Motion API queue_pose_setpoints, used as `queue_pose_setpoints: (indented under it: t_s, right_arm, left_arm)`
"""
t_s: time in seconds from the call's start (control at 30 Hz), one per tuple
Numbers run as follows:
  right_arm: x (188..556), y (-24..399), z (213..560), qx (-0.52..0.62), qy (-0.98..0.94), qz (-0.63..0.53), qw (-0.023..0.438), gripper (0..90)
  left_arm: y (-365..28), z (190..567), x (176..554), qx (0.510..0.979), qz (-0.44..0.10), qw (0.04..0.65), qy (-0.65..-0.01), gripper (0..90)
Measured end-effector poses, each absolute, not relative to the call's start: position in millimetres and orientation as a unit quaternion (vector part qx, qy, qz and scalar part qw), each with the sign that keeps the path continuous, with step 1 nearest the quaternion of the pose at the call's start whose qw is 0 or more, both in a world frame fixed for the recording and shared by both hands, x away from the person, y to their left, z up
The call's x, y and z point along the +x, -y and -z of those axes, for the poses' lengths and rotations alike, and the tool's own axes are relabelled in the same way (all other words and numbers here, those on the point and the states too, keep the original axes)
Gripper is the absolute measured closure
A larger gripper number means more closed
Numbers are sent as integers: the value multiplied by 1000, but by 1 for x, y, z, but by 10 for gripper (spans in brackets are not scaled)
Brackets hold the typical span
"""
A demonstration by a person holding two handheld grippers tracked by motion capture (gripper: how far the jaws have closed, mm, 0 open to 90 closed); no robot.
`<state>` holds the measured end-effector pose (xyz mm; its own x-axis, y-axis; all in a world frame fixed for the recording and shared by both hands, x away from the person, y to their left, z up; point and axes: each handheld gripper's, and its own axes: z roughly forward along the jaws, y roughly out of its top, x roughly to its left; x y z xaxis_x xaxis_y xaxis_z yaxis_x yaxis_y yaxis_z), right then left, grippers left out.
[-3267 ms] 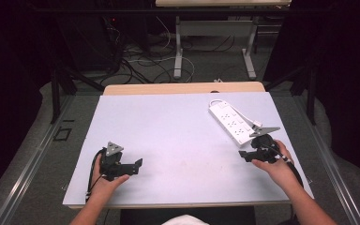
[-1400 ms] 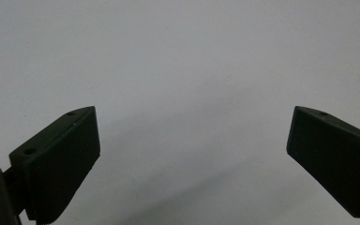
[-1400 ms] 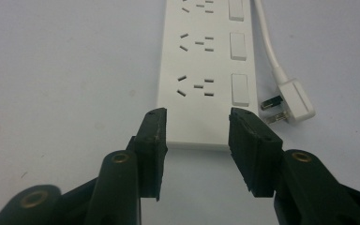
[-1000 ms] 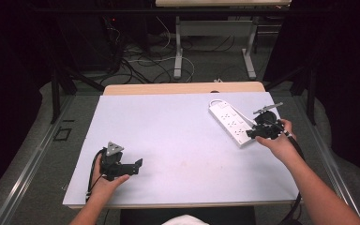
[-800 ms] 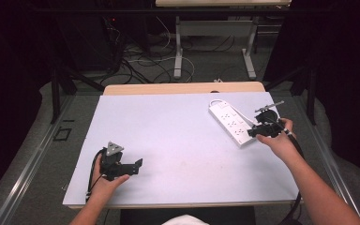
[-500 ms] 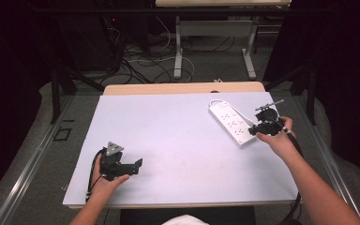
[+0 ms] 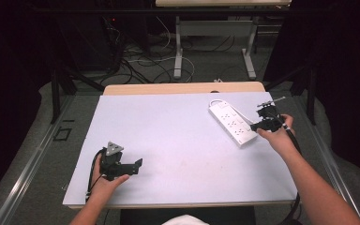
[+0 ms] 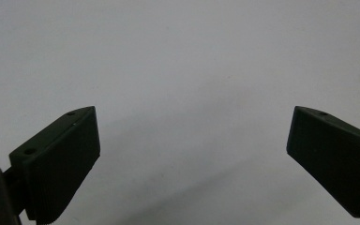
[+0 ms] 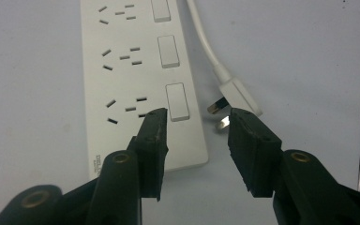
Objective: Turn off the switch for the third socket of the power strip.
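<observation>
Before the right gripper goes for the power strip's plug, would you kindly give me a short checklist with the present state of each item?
1. Right gripper jaws apart, nothing pinched: ok. They have just been closing a little, with nothing held between them.
2. Plug in sight and free beside the power strip, prongs facing the gripper: ok.
3. Jaws lined up on the plug: not ok; one jaw hangs over the strip's near corner by the nearest switch, and the plug sits ahead of the other jaw.
4. Cord free of tangles: cannot tell, it runs out of frame.
5. Left gripper open, resting far from the strip: ok.
</observation>
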<state>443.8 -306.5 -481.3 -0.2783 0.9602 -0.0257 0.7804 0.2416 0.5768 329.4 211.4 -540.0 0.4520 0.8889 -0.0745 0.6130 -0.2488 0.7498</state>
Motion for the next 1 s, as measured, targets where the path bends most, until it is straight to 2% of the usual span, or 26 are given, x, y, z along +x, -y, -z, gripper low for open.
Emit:
queue_pose_setpoints:
  t_s: [1.0]
  right_arm:
    - [464, 314, 491, 603, -738, -241, 183, 661]
  left_arm:
    - [-211, 540, 330, 770, -180, 366, -492, 29]
